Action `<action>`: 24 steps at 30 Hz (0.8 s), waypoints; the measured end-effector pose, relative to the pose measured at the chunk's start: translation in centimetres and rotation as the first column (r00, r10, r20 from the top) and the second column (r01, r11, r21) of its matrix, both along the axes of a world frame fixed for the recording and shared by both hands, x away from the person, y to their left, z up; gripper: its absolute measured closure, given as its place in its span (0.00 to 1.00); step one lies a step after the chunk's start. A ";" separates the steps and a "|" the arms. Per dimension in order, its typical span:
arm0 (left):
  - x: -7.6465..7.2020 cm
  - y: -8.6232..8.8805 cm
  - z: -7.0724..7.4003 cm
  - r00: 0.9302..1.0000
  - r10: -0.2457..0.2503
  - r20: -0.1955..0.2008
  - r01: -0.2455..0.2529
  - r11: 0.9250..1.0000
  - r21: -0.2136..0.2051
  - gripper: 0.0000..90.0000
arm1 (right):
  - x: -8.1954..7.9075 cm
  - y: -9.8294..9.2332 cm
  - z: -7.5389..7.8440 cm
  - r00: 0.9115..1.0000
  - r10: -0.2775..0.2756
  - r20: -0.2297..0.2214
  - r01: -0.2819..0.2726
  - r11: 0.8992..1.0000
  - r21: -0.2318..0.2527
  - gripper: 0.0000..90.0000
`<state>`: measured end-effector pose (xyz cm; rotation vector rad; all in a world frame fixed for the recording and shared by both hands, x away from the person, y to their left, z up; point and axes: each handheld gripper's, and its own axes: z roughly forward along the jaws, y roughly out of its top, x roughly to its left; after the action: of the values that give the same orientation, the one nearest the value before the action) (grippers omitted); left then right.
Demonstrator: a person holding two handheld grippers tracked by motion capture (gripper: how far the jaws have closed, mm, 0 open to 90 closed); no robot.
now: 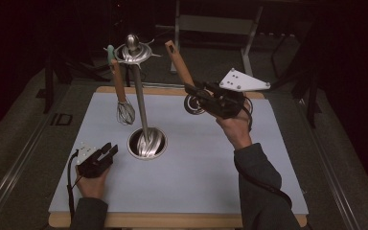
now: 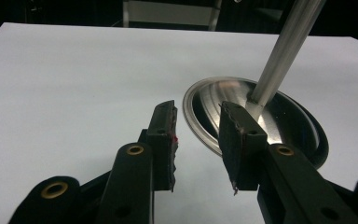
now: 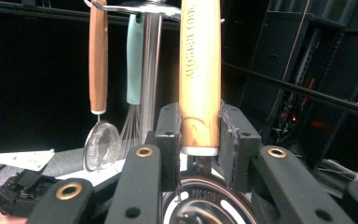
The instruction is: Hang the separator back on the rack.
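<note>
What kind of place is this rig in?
Probably a lab or studio data-collection bench, not a kitchen: a white table in a dark room, a metal frame behind it, equipment racks, and a utensil stand staged as a prop.

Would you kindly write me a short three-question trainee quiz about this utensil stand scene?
1. True or false: the right gripper is shut on the wooden-handled steel utensil.
2. What already hangs from the tall steel utensil stand? A) wire whisk B) fork C) mug
3. Which gripper rests open on the white table mat?

Key: 1 true. 2 A, the wire whisk. 3 the left gripper, near the stand's round base.
</note>
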<state>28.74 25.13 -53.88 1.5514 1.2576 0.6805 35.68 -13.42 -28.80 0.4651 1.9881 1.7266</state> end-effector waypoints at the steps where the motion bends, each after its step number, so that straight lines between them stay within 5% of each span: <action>1: 0.0 0.0 0.0 1.000 0.000 0.000 0.000 1.000 0.000 0.75 | 0.0 0.0 0.0 1.000 0.002 0.000 -0.002 1.000 0.001 0.79; 24: 0.0 0.0 0.0 1.000 0.002 0.001 -0.002 1.000 0.000 0.75 | -0.6 1.1 -0.3 0.998 0.068 0.002 -0.068 0.997 0.024 0.79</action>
<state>28.69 25.12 -53.89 1.5503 1.2588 0.6823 35.10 -12.29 -29.13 0.4086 2.0064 1.7930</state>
